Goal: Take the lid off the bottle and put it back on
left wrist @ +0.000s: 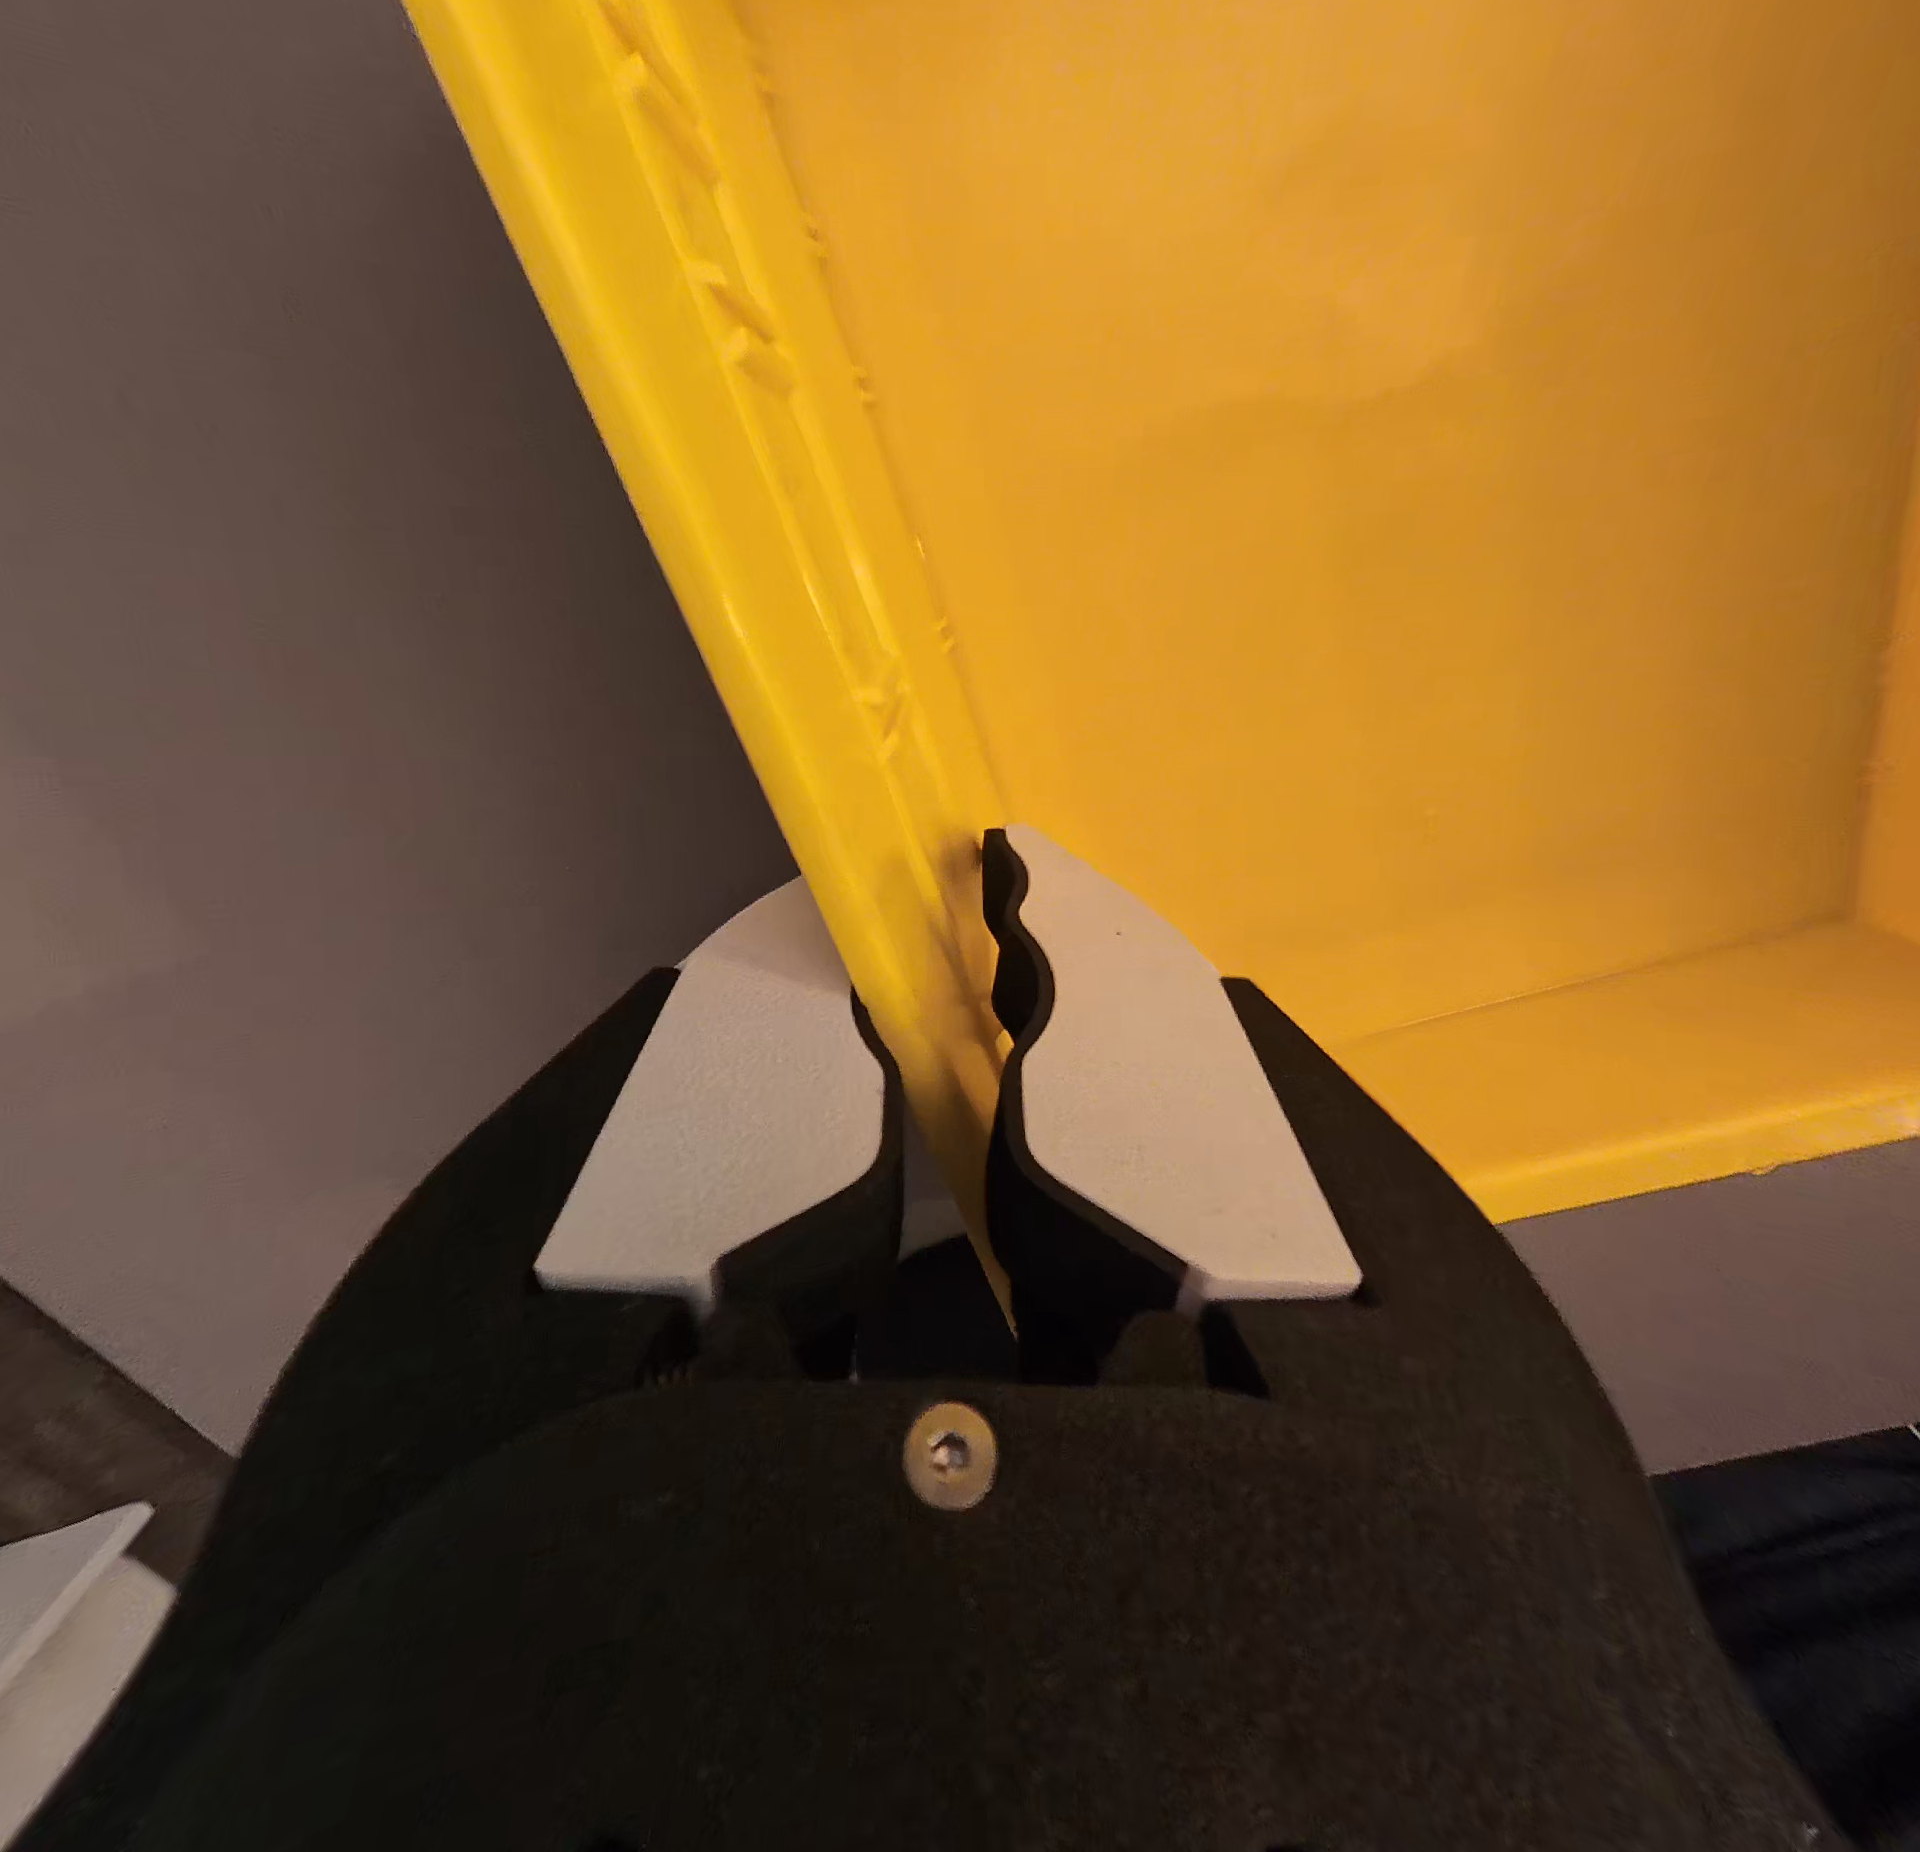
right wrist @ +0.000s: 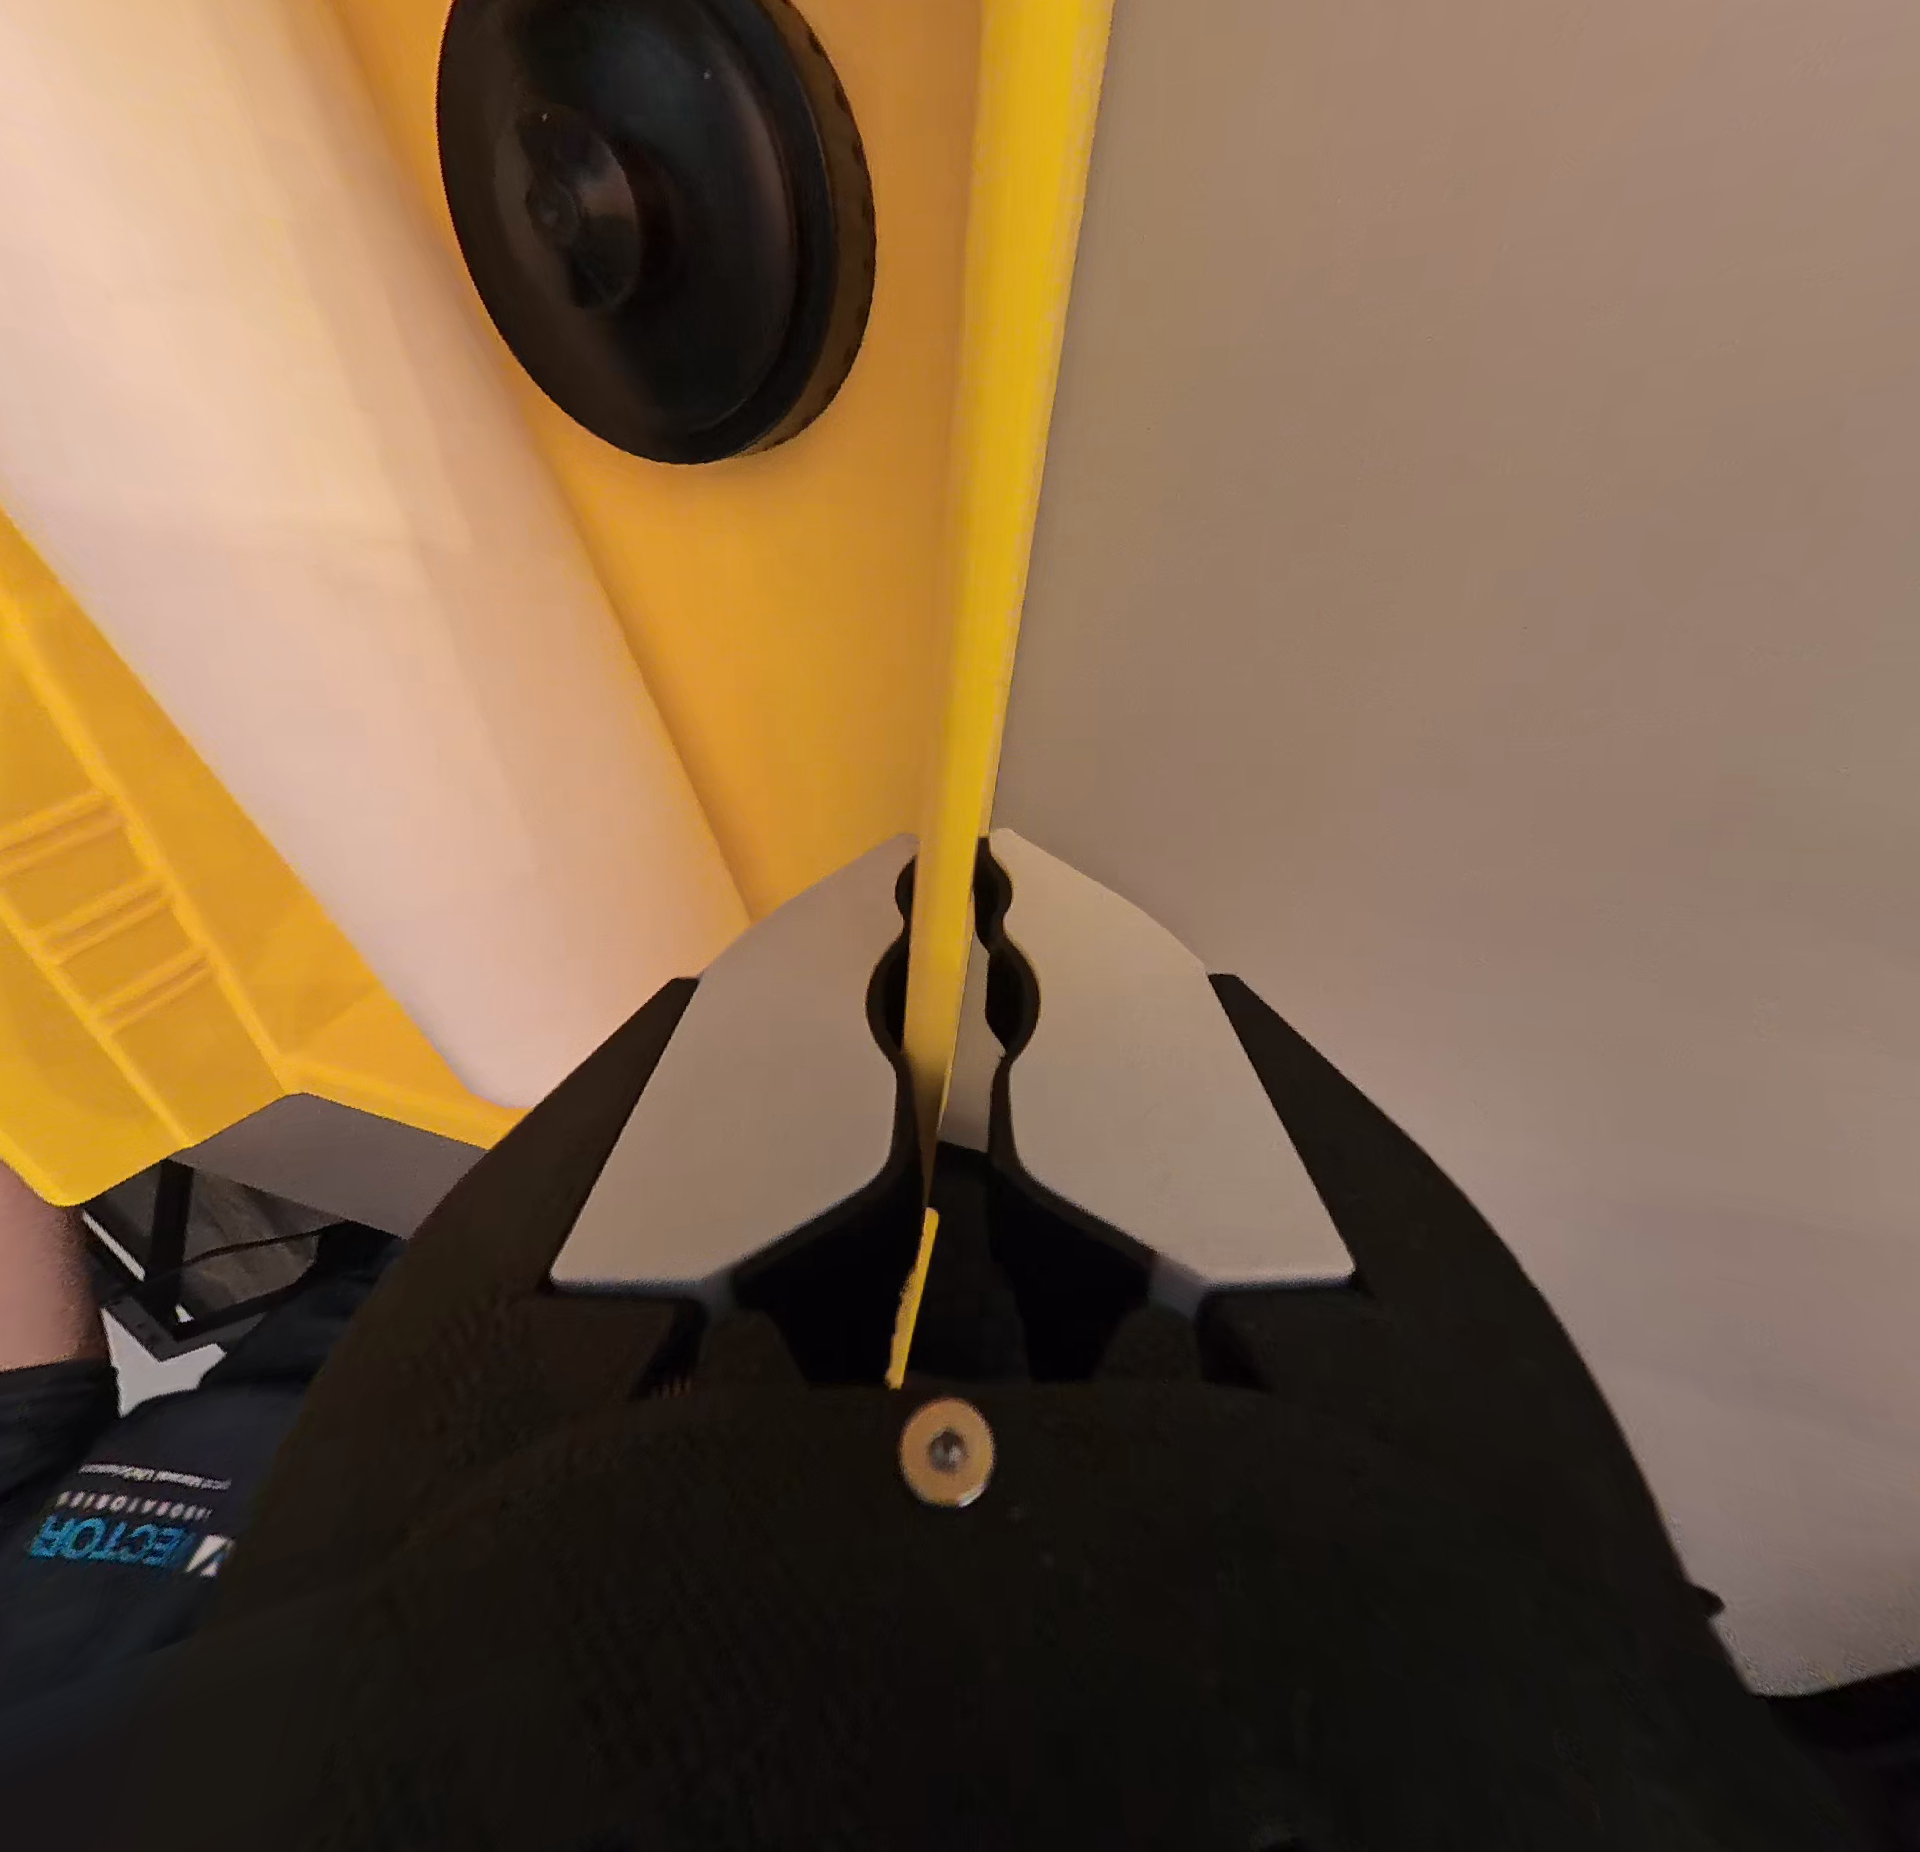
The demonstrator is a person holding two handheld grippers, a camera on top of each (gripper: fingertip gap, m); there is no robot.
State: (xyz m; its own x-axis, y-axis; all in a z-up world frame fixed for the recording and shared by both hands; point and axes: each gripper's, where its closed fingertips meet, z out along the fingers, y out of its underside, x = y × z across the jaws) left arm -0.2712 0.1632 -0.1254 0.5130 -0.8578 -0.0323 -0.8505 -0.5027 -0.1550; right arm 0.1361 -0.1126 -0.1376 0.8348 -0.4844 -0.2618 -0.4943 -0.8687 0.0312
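Observation:
A white bottle (right wrist: 312,555) lies inside a yellow plastic bin (right wrist: 1039,348), seen in the right wrist view. A black round lid (right wrist: 655,202) is at the bottle's far end; I cannot tell if it is fastened. My right gripper (right wrist: 951,846) is shut on the bin's thin right rim. My left gripper (left wrist: 914,898) is shut on the bin's ribbed left rim (left wrist: 727,348). The left wrist view shows only the bin's bare inside wall (left wrist: 1351,452); the bottle is hidden there.
The bin sits on a grey table (left wrist: 260,555), which also shows in the right wrist view (right wrist: 1507,659). A white object (left wrist: 62,1594) lies at the lower left. A person's dark clothing (right wrist: 125,1490) and a table frame (right wrist: 177,1272) are below the table's edge. Tip to tip, the grippers are about 50 centimeters apart.

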